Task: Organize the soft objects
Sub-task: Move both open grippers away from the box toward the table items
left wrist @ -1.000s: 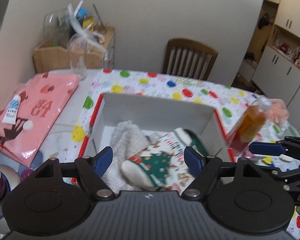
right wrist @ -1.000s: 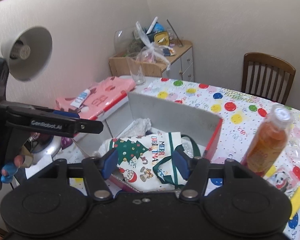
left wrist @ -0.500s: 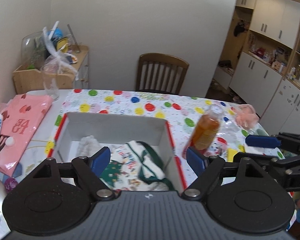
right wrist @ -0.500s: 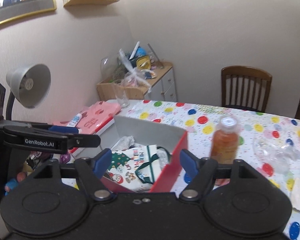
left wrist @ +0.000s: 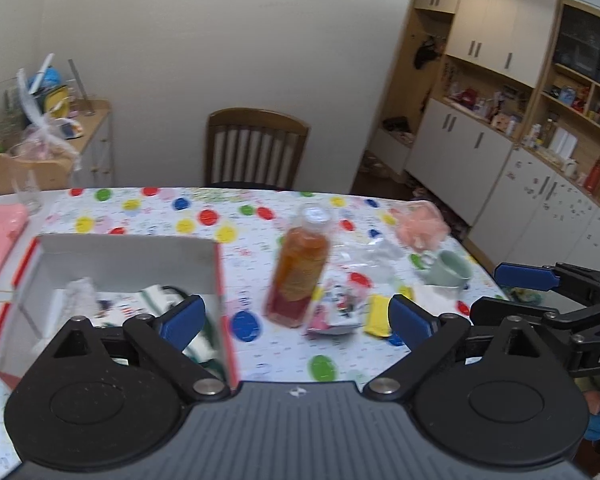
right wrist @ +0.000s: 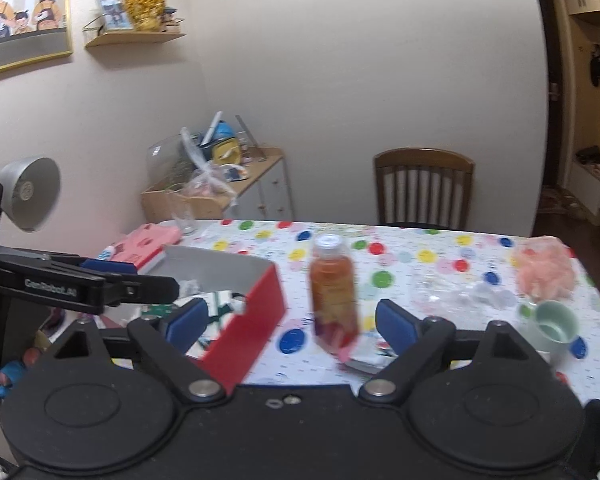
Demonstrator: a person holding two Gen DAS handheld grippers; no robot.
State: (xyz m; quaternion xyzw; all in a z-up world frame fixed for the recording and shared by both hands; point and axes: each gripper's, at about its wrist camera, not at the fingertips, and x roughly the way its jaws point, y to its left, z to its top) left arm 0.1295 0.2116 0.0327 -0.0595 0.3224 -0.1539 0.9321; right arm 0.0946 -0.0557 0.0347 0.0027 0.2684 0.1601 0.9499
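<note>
A red box with a white inside (left wrist: 128,256) (right wrist: 260,304) sits on the dotted tablecloth at the left. It holds a white fluffy cloth (left wrist: 80,292) and a Christmas-print bag (left wrist: 140,300) (right wrist: 216,312). A pink fluffy puff (left wrist: 420,224) (right wrist: 544,268) lies at the far right of the table. My left gripper (left wrist: 296,320) is open and empty, held above the table's near edge. My right gripper (right wrist: 292,324) is open and empty, to the right of the left one.
An orange bottle (left wrist: 300,268) (right wrist: 334,292) stands in the middle. A mint cup (left wrist: 448,268) (right wrist: 554,320), clear plastic wrap (right wrist: 456,296), a small printed packet (left wrist: 336,304) and a yellow block (left wrist: 376,316) lie to the right. A pink bag (right wrist: 148,240), a glass (left wrist: 28,188) and a chair (left wrist: 256,152) stand behind.
Both grippers have pulled back and up from the box and swung right. The box has shifted to the left of both views; the bottle, cup and pink puff have come into view.
</note>
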